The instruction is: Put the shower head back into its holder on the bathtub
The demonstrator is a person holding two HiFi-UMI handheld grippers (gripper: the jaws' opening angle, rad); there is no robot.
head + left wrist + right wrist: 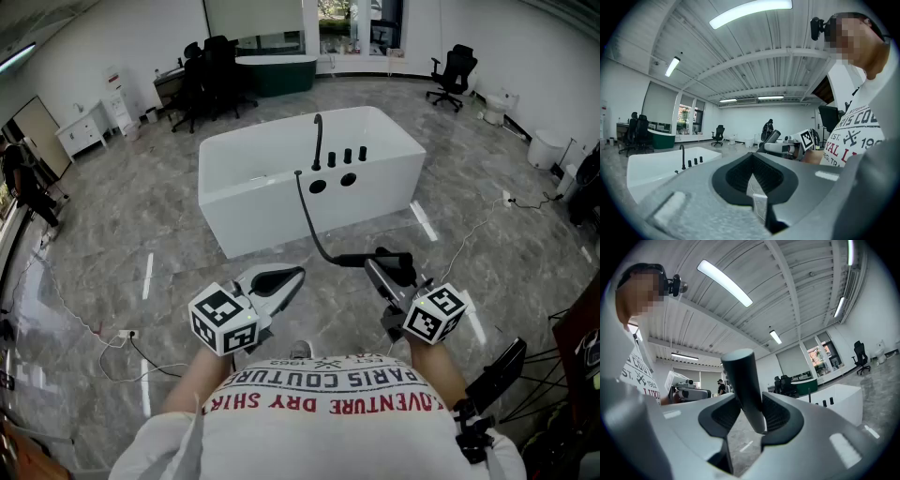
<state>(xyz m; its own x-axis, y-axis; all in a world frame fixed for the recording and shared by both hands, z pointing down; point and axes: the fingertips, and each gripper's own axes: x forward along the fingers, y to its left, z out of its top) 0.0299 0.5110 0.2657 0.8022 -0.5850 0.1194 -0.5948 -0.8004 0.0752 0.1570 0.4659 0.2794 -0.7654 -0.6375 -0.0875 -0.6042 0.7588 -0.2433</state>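
The right tool (384, 274) is pinching the black shower head (356, 260). In the right gripper view the round handle of the shower head (743, 385) stands between the two dark pads, tilted a little, and the right tool (750, 414) is pressed onto it from both sides. The person holds this tool out in front of the chest, on the right. It points about level, away from the body and toward the bathtub (281, 202).

The left tool (296, 274) is out in front on the left, just beside the right one. It tips down a tiny bit. Its jaws are pressed together with nothing in them, as the left gripper view shows (752, 171).

The shower head is up in the air above the grey floor (141, 234), on the near side of the white bathtub and well apart from it. A black hose (309, 220) runs from the tub's near edge down the side and then across to the shower head. A tall black tap (319, 141) and small black knobs (348, 155) stand on the tub's rim.
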